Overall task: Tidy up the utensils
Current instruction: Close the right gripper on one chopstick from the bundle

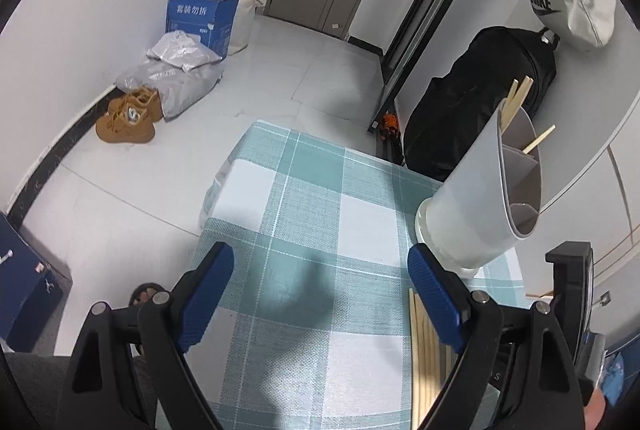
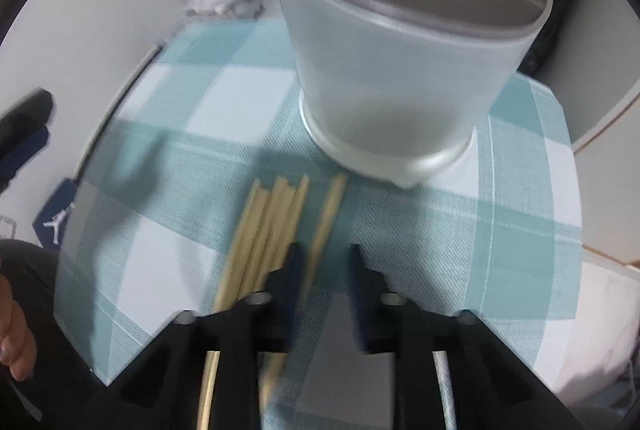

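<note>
While my right fingers [image 2: 322,266] straddle the lone chopstick [image 2: 326,218] lying apart from the pile [image 2: 264,226] on the desk [image 2: 520,198], they're narrowed but I can't tell if they pinch it yet. Left fingers [image 1: 316,294] hang wide, empty. I'd clamp mid-stick, lift level, then tip it into the holder [image 2: 400,70] just beyond, beside the sticks [image 1: 516,98] already in.

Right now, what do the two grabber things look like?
The left gripper has black, angular plastic arms with silver rivets at the joints, and its fingers wear bright blue ribbed pads. The right gripper is built the same way: black arms, silver rivets, dark blue pads, blurred here. A pale cable and a grey one run beside its frame.
</note>
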Action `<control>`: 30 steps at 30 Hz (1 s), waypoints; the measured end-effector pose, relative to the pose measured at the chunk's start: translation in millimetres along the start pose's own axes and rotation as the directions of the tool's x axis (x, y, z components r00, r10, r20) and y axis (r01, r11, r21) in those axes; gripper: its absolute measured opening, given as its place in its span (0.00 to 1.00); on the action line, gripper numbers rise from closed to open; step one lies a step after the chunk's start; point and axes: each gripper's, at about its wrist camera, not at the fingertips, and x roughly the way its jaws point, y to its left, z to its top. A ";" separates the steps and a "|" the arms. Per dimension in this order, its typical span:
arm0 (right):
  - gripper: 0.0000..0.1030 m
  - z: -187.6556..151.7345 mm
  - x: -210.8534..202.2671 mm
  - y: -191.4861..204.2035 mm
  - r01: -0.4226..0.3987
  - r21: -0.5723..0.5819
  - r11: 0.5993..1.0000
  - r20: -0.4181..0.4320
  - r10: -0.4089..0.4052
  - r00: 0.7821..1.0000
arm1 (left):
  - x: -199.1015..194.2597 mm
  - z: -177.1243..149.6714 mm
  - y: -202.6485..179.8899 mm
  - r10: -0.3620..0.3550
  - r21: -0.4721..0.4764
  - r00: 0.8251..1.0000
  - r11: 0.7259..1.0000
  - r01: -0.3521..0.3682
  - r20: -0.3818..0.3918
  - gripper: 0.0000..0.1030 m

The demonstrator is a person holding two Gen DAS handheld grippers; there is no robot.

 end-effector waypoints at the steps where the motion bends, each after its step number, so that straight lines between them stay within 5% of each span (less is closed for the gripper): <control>1: 0.16 -0.3 -0.6 -0.7 0.006 0.006 1.000 -0.008 -0.006 1.000 | 0.2 0.8 1.5 -0.006 -0.011 1.000 1.000 0.006 -0.004 0.83; 17: 0.16 16.9 2.6 -5.1 0.025 0.025 0.999 0.015 -0.026 1.000 | -1.2 3.8 9.2 -0.010 -0.034 1.000 0.999 0.009 -0.020 0.83; 20: 0.06 13.1 0.4 -4.0 0.025 0.035 0.999 0.032 -0.027 0.999 | 1.9 3.0 9.1 -0.005 -0.027 0.999 1.000 0.004 -0.033 0.83; 26: 0.05 -0.6 -18.9 -25.1 -0.095 0.133 0.987 0.121 0.079 0.989 | 16.7 -8.0 -4.0 -0.030 0.029 0.991 0.999 0.034 -0.130 0.83; 30: 0.05 -15.9 -42.1 -54.0 -0.233 0.236 0.944 0.210 0.185 0.960 | 22.5 -21.5 -23.1 -0.046 0.103 0.979 0.992 0.068 -0.201 0.83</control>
